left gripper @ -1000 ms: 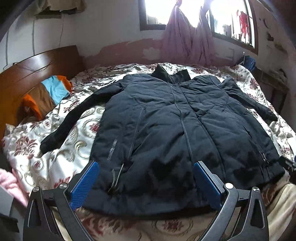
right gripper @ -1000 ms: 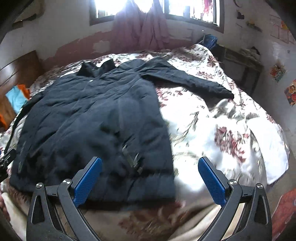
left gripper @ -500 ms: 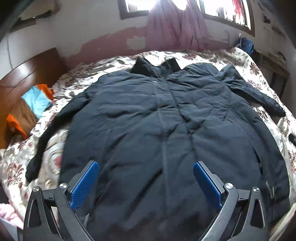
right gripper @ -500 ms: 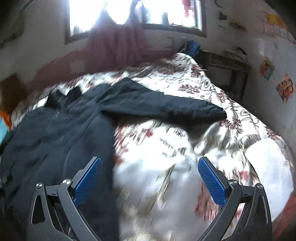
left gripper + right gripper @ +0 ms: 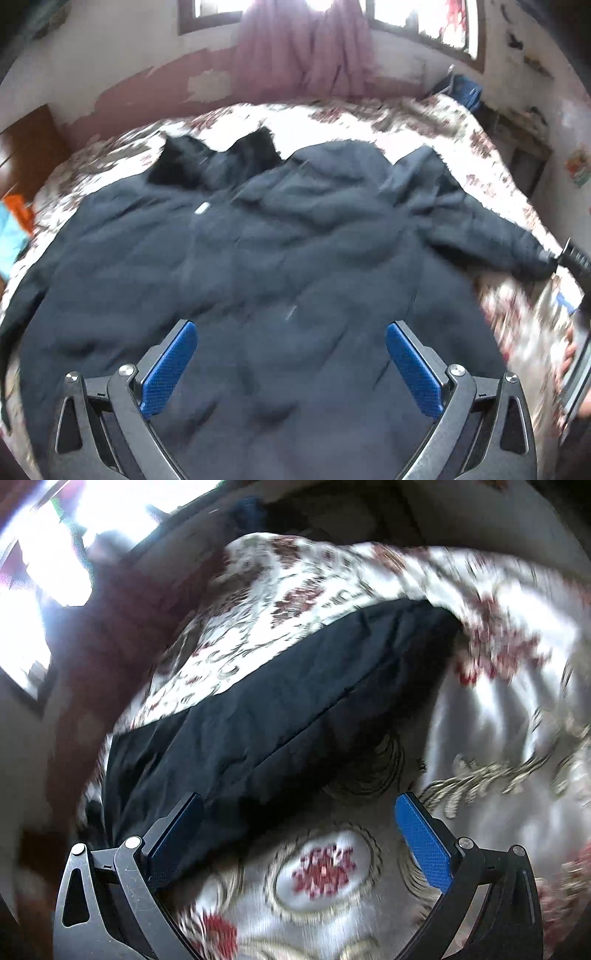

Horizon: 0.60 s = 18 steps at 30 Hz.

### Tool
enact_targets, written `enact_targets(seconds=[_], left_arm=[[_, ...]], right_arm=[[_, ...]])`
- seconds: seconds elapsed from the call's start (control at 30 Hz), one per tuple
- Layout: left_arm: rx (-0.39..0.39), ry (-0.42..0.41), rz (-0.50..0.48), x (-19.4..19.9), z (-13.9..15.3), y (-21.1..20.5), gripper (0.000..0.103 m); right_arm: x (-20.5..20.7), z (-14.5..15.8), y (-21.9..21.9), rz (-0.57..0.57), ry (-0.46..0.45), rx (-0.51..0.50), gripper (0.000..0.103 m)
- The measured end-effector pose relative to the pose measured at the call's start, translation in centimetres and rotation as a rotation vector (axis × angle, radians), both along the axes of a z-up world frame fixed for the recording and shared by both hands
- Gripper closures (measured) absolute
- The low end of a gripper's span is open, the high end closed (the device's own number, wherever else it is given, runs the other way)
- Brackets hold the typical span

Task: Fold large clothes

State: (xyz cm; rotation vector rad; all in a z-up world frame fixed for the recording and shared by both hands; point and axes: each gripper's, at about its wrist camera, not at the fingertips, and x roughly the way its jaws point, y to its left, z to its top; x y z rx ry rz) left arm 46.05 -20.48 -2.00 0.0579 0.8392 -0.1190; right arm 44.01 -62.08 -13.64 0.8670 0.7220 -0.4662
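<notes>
A dark navy padded jacket lies spread flat on the floral-patterned white bedspread, its sleeve stretched sideways. The left gripper hangs spread wide above its body; the right gripper, likewise spread and empty, straddles the sleeve's edge.

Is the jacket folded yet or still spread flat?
Spread. The jacket lies open across the bedspread, its sleeve stretched straight out; no fold is visible.

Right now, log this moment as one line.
left claw open over jacket | right claw open at sleeve | bedspread beneath
</notes>
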Motion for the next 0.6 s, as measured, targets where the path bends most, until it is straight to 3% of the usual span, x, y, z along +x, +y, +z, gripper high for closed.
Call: enact_targets(seconds=[0.13,0.27,0.4,0.43,0.5,0.53,0.6], left_arm=[[-0.054,-0.019,-0.031,4.1,0.0,-2.8,0.0],[-0.114,0.026,-0.018,8.0,-1.7,-5.4,0.0],[-0.137,0.076,-0.007,10.4,-4.1,-7.4,0.0],[-0.131,0.092,-0.004,10.9,-4.8,-7.9,0.0],[-0.114,0.117,0.002,11.5,-6.1,-8.8,0.0],[-0.114,0.114,0.003,11.5,-6.3,-8.9,0.0],[-0.116,0.105,0.006,11.4,-6.6,-9.0,0.0]], right_arm=[[1.1,-3.7,-1.8,-0.046,-0.062,0.163,0.001],[1.4,-5.8,-2.9,-0.076,-0.175,0.224,0.001],[1.6,-8.3,-4.5,-0.148,-0.273,0.349,0.005],[1.6,-8.7,-4.7,-0.165,-0.29,0.369,0.01],[1.8,-9.0,-5.0,-0.186,-0.318,0.37,0.038],[2.0,-9.0,-5.0,-0.188,-0.34,0.375,0.043],[2.2,-9.1,-5.2,-0.213,-0.361,0.383,0.076]])
